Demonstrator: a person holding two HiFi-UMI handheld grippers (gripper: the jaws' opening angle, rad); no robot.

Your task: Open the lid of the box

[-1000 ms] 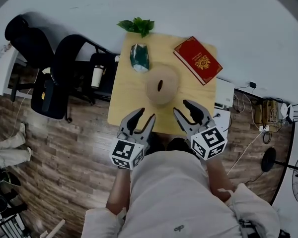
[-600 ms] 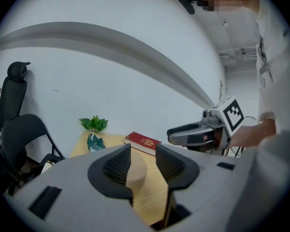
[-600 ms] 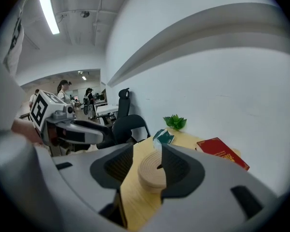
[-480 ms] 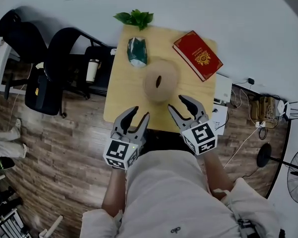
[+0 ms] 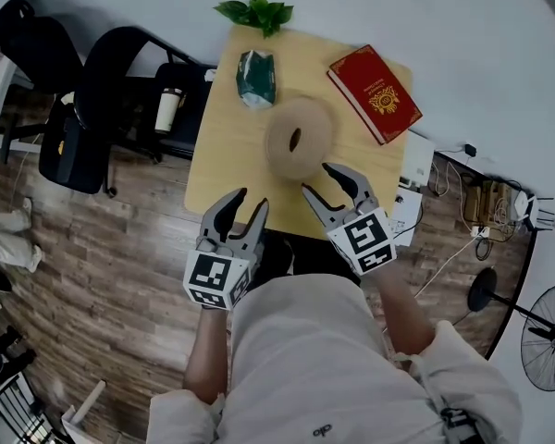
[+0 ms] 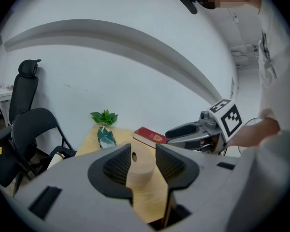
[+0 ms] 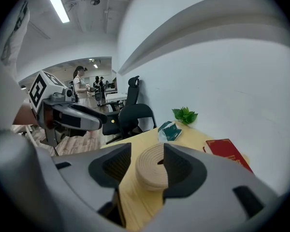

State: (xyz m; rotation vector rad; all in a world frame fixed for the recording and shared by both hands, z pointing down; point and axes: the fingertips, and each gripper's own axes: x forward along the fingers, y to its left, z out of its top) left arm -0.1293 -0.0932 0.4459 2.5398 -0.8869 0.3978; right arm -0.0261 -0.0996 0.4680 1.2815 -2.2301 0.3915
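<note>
A round, ribbed tan box (image 5: 299,141) with a dark slot in its lid sits mid-table on the light wooden table (image 5: 222,169); it shows ahead in both gripper views (image 6: 139,167) (image 7: 154,167). My right gripper (image 5: 332,188) hovers just short of the box's near right side, its jaws opening with nothing between them. My left gripper (image 5: 240,213) hangs over the table's front edge, left of the box, open and empty. The box's lid is on.
A red book (image 5: 374,93) lies at the table's far right corner. A green packet (image 5: 256,78) and a small leafy plant (image 5: 258,11) are at the far left. Black chairs (image 5: 102,91) stand left of the table; cables and a fan (image 5: 546,345) lie right.
Both grippers have moved forward toward the table; the right one now reaches close to the box. The right jaws have spread a little wider.
</note>
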